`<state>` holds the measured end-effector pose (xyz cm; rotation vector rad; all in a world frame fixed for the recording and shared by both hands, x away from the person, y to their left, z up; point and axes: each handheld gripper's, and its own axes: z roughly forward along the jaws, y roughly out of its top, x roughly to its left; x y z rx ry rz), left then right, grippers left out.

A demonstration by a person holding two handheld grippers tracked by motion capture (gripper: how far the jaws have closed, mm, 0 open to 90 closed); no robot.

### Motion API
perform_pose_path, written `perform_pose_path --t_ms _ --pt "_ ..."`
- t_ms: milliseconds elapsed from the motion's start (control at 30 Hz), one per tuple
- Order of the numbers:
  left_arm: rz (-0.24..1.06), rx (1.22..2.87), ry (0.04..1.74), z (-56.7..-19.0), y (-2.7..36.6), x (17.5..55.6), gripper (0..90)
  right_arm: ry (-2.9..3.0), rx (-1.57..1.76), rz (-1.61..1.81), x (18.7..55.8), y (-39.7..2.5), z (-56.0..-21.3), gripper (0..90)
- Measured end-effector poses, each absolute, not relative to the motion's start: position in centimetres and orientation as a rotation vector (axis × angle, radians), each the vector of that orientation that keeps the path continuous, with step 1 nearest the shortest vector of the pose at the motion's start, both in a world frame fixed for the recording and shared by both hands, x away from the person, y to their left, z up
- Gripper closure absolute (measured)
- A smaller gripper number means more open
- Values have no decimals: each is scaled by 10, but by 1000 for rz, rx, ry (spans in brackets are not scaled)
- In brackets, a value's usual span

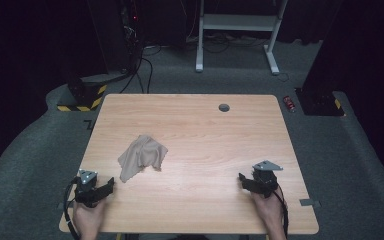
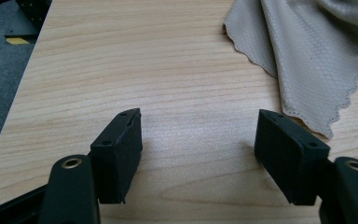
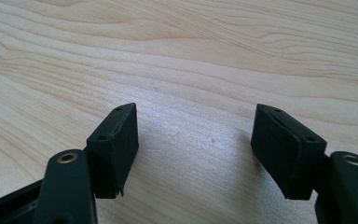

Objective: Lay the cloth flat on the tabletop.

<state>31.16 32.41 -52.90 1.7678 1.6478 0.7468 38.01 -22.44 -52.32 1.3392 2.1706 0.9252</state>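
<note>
Cloth [image 2: 307,51] lies just beyond left gripper's [image 2: 198,128] spread jaws — untouched.

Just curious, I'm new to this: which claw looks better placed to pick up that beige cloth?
Probably the left claw. Its jaws stand open just short of the beige cloth. The right claw, also open, sits far off over bare table.

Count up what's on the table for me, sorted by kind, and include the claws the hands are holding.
Cloth: 1, a crumpled beige cloth lying left of centre on the table.
Claws: 2, the left claw and the right claw, both open with nothing between their jaws.
Total: 3.
</note>
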Motion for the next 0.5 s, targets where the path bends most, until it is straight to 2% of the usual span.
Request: perform_pose_path --t_ms 500 --pt "726 1792 1623 -529 324 313 271 2154 1362 910 380 -224 -523 282"
